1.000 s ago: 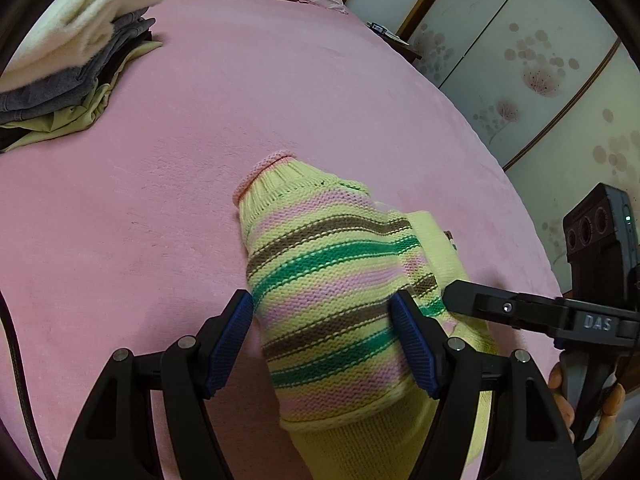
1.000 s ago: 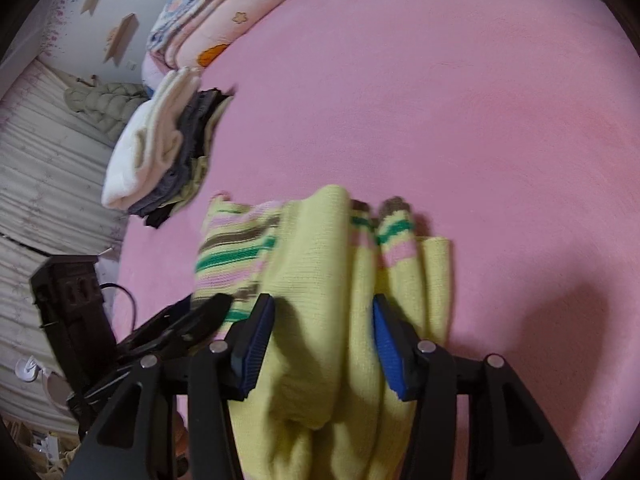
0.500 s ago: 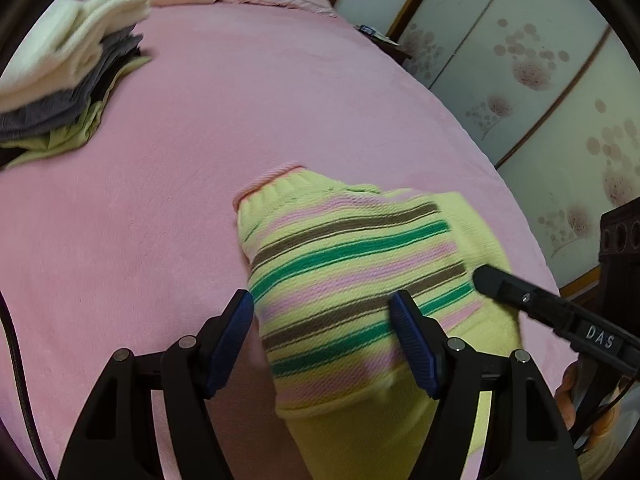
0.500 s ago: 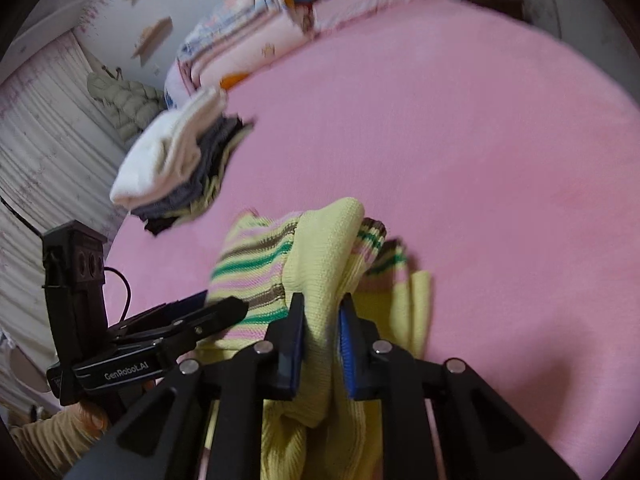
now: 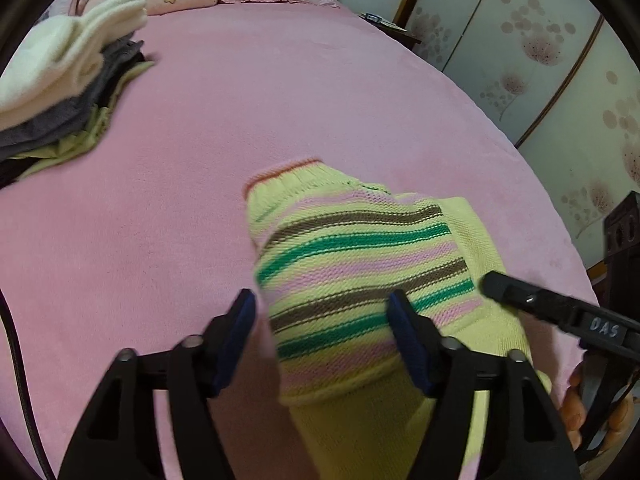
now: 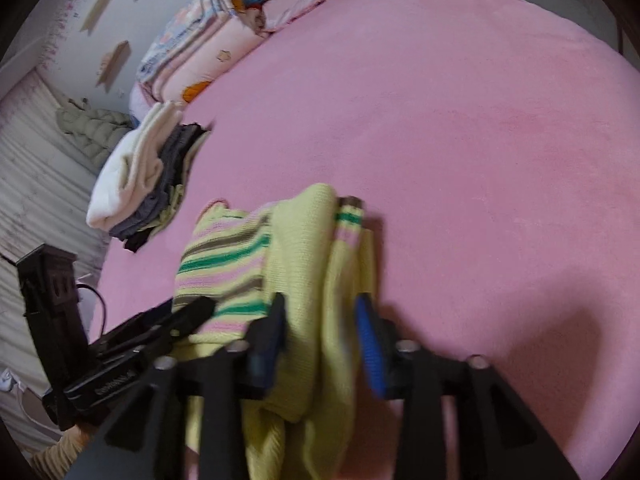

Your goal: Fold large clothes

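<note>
A yellow knit sweater with green, pink and brown stripes lies bunched on the pink bed. My left gripper is open, its blue pads on either side of the striped fold. My right gripper is open around the plain yellow part of the sweater. The left gripper also shows in the right wrist view and touches the striped part. The right gripper's finger shows in the left wrist view beside the sweater.
A stack of folded clothes, white on top, sits at the bed's far left, also in the right wrist view. Folded quilts and a pillow lie at the headboard. Patterned wardrobe doors stand to the right.
My right gripper had shut on the yellow fold half a second ago and has now opened. The sweater has settled back onto the bed. My left gripper stays open over the striped part.
</note>
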Demonstrator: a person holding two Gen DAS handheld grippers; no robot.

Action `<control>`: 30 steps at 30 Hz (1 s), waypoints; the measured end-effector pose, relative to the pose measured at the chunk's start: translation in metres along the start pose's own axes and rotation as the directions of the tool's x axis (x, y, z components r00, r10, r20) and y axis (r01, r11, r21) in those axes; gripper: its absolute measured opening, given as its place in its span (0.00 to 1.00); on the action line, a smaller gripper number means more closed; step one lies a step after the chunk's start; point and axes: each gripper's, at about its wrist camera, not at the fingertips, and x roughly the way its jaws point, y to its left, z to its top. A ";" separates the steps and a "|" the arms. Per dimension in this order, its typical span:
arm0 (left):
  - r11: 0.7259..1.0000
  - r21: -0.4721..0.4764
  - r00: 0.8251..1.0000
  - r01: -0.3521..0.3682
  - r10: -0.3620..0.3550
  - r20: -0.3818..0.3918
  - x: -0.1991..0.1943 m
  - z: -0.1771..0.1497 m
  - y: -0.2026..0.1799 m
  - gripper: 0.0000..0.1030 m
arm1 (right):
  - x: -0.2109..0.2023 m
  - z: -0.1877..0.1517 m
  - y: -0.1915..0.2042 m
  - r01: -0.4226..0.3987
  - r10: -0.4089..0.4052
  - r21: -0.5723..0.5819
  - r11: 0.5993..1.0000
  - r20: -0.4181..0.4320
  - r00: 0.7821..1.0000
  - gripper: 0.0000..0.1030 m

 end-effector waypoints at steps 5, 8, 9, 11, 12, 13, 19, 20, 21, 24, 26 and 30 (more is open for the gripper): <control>0.999 0.000 0.999 -0.037 0.037 0.003 -0.029 0.003 -0.002 0.85 | -0.033 0.003 0.006 -0.015 0.014 0.019 1.000 0.035 0.999 0.50; 0.998 -0.013 0.998 -0.058 0.058 -0.007 -0.044 0.005 -0.003 0.86 | -0.053 0.003 0.014 -0.020 0.019 0.008 1.000 0.063 0.998 0.61; 0.998 -0.013 0.998 -0.069 0.069 -0.009 -0.051 0.006 -0.005 0.86 | -0.060 0.003 0.017 -0.019 0.019 0.002 1.000 0.071 0.997 0.61; 0.997 -0.004 0.997 -0.080 0.080 -0.004 -0.063 0.007 -0.011 0.86 | -0.070 0.003 0.024 -0.021 0.022 -0.008 1.000 0.078 0.997 0.61; 0.996 0.002 0.996 -0.084 0.084 -0.002 -0.069 0.008 -0.014 0.86 | -0.076 0.003 0.026 -0.024 0.025 -0.012 1.000 0.081 0.996 0.61; 0.996 0.005 0.996 -0.085 0.085 0.001 -0.074 0.009 -0.017 0.86 | -0.081 0.003 0.028 -0.028 0.029 -0.016 0.999 0.085 0.996 0.61; 0.997 0.009 0.996 -0.079 0.078 0.036 -0.107 0.014 -0.032 0.86 | -0.113 0.007 0.043 -0.029 0.035 -0.054 0.998 0.106 0.994 0.70; 0.997 0.010 0.996 -0.081 0.081 0.039 -0.109 0.015 -0.032 0.86 | -0.118 0.008 0.046 -0.027 0.034 -0.064 0.998 0.111 0.993 0.71; 0.996 0.011 0.995 -0.088 0.088 0.041 -0.113 0.016 -0.034 0.86 | -0.122 0.009 0.049 -0.025 0.033 -0.075 0.997 0.113 0.993 0.71; 0.995 0.014 0.994 -0.101 0.101 0.048 -0.121 0.017 -0.039 0.86 | -0.132 0.014 0.055 -0.028 0.038 -0.097 0.995 0.104 0.994 0.71; 0.994 0.013 0.993 -0.111 0.110 0.049 -0.126 0.018 -0.041 0.86 | -0.139 0.019 0.059 -0.033 0.043 -0.106 0.994 0.094 0.995 0.71; 0.991 0.018 0.989 -0.132 0.131 0.064 -0.137 0.020 -0.044 0.86 | -0.150 0.026 0.068 -0.044 0.052 -0.146 0.988 0.057 0.997 0.73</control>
